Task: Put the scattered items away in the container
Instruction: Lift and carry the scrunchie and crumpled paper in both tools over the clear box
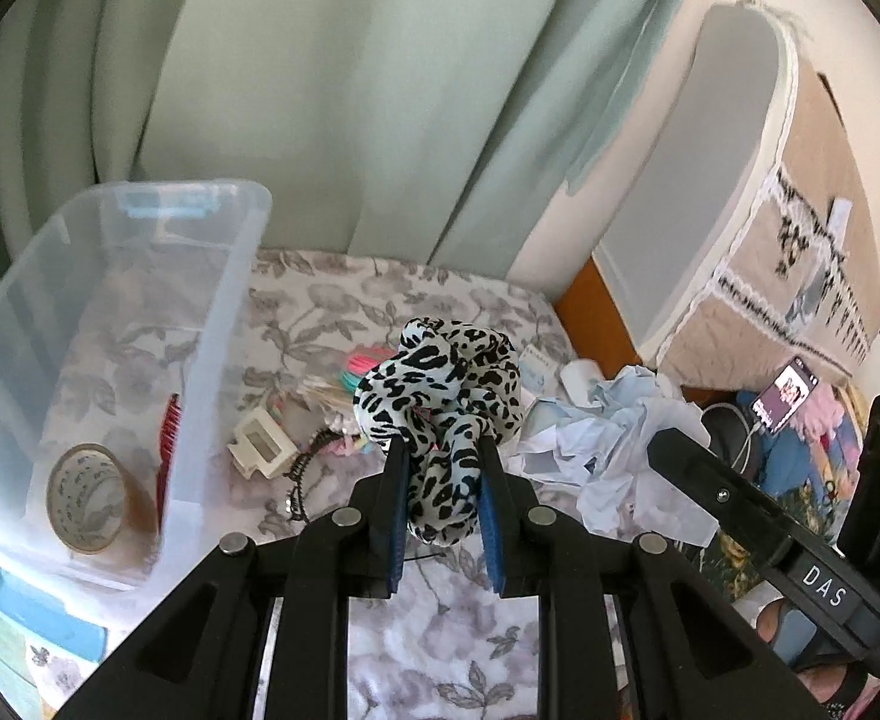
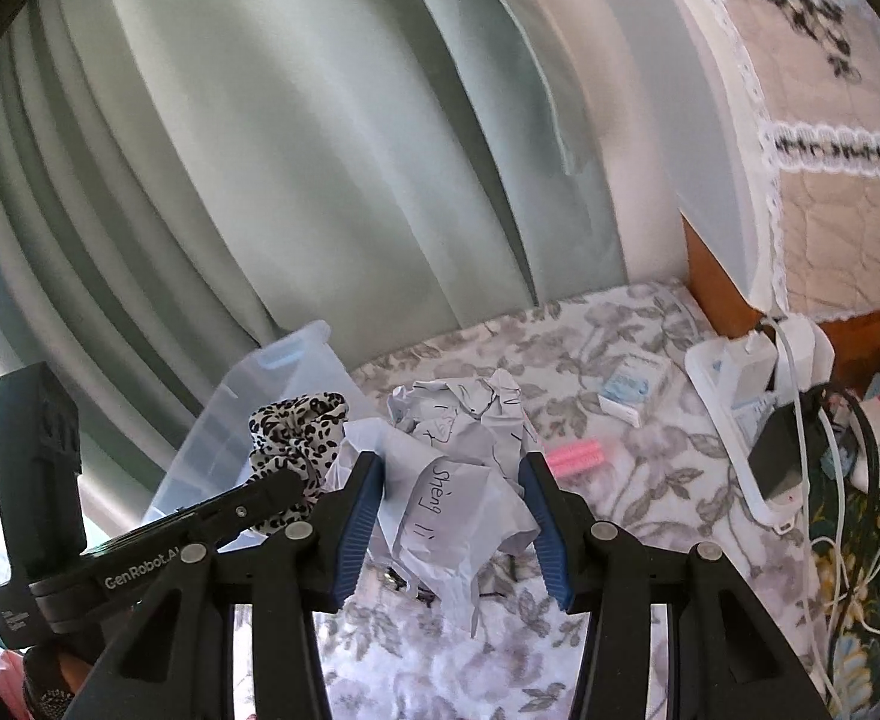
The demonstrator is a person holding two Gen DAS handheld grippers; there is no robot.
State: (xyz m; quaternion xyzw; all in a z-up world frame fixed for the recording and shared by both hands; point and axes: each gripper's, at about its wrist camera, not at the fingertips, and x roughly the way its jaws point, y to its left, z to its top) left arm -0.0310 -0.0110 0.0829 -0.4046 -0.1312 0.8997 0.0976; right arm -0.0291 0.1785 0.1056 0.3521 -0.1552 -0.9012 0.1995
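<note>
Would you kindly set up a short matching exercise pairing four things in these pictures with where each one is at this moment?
Things:
1. leopard-print scrunchie
2. crumpled paper
3. roll of tape
4. pink hair roller

Places:
A. inside the clear plastic bin
B. between the pads of the right gripper
C. lying loose on the floral sheet
D. between the pads of the left gripper

Pairs: 1-D, 2-B, 3-A, 4-C

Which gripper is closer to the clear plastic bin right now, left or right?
Left. The left gripper, clamping the leopard scrunchie, sits just beside the clear bin. The right gripper, holding crumpled paper, is farther away, beyond the left one.
</note>
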